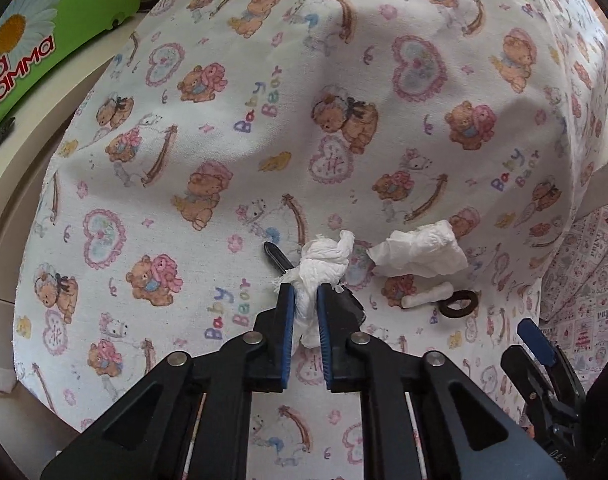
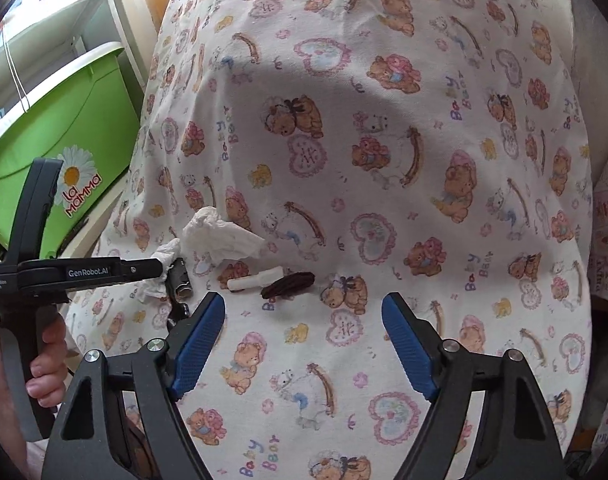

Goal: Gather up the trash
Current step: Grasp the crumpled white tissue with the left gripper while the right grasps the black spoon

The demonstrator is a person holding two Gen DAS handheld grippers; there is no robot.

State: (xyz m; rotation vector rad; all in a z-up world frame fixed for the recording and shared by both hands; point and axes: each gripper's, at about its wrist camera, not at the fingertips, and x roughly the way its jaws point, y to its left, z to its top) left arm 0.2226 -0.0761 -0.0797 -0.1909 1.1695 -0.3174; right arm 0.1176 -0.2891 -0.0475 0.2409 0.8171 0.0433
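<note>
Your left gripper (image 1: pixel 304 304) clamps the crumpled white tissue wad (image 1: pixel 318 268) off the teddy-bear-print cloth (image 1: pixel 224 120), ready for binning. Your right gripper (image 2: pixel 304 320), jaws apart and empty, waits short of the flatter white tissue (image 2: pixel 224 236) ahead-left.

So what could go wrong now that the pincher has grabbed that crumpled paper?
The left gripper pinches only part of the crumpled tissue, so a loose flap might tear or slip out when lifted. A black clip lies right under that tissue and could get dragged along. The right gripper is open above the dark hair tie and small white roll; closing there might catch the bear-print cloth too.
</note>
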